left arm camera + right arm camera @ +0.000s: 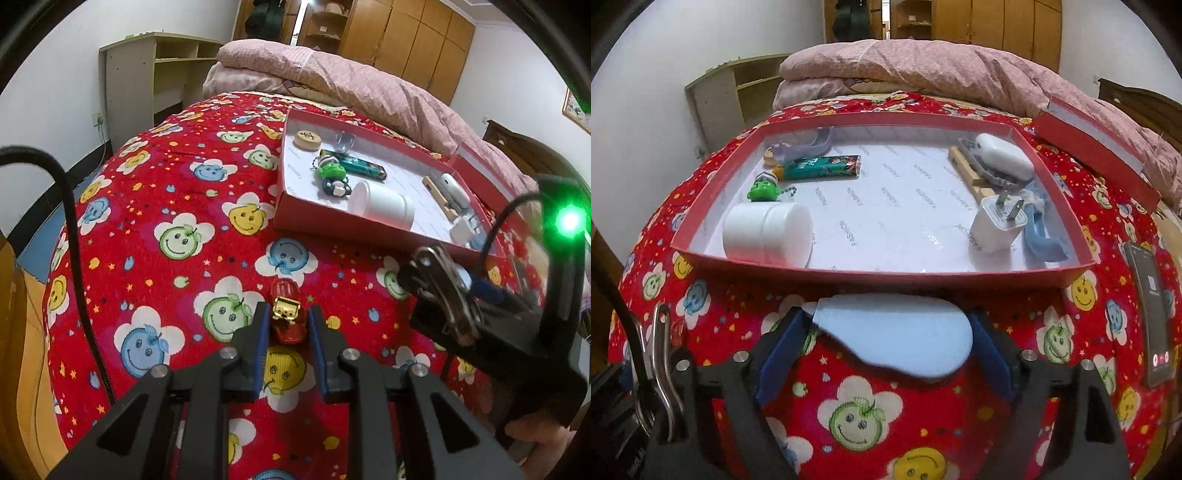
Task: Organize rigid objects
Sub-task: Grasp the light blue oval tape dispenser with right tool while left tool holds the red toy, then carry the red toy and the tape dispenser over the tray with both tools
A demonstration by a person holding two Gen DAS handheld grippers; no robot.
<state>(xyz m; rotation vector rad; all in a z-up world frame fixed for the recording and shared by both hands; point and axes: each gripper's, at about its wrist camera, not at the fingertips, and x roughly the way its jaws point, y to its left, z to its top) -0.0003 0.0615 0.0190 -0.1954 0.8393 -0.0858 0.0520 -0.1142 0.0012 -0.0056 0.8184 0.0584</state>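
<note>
A small red toy car with a gold part sits low over the bedspread, and my left gripper is shut on it. A flat pale blue oval object spans the jaws of my right gripper, touching both pads, just in front of the red box. The box, also seen in the left wrist view, holds a white jar, a green figure keychain, a teal tube, a white plug, a white device and a round wooden piece.
A phone lies on the red smiley bedspread to the right. The box lid rests at the far right by a folded pink quilt. A metal key clip hangs at the left. A shelf unit stands beyond the bed.
</note>
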